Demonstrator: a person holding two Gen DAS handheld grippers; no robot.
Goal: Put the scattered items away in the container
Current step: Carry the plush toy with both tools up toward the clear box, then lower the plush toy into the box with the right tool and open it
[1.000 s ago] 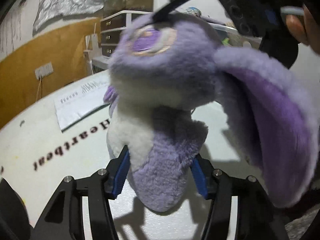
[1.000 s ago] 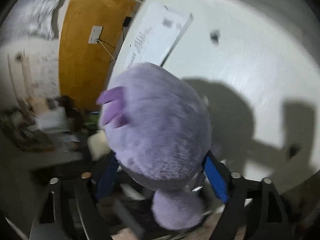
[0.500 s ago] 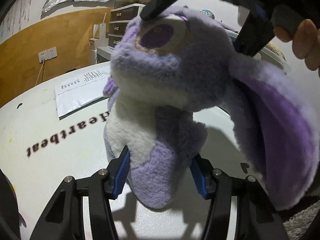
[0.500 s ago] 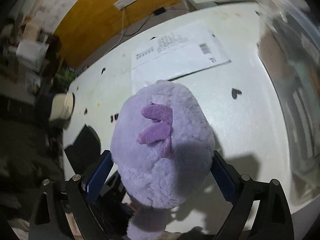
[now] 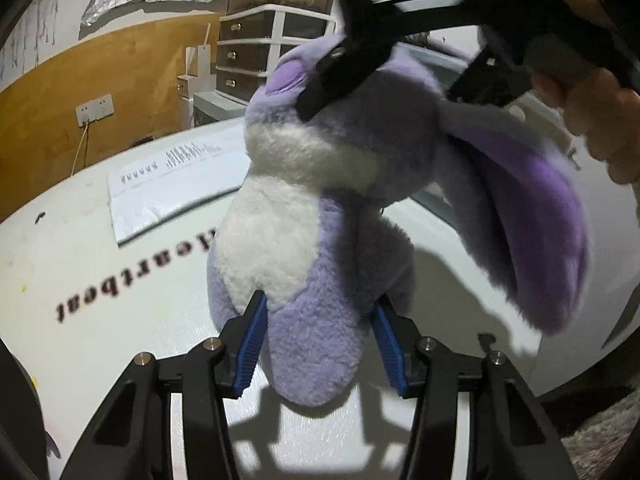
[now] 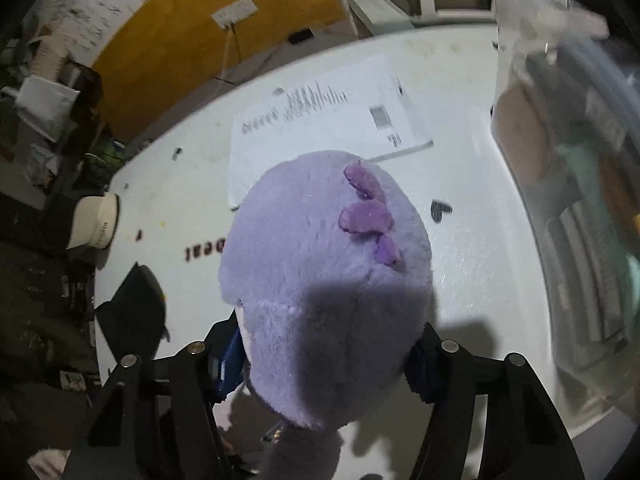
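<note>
Plush toy [image 6: 320,280] (purple) hides right hand-held gripper [image 6: 324,360] pads.

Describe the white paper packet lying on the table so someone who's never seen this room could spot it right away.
Start at the round white table printed with dark lettering. Beyond the purple plush toy, toward the orange wall, lies the flat white mailer envelope. Its rows of black print and a barcode label set it apart from the bare tabletop and the clear storage bin alongside.
</note>
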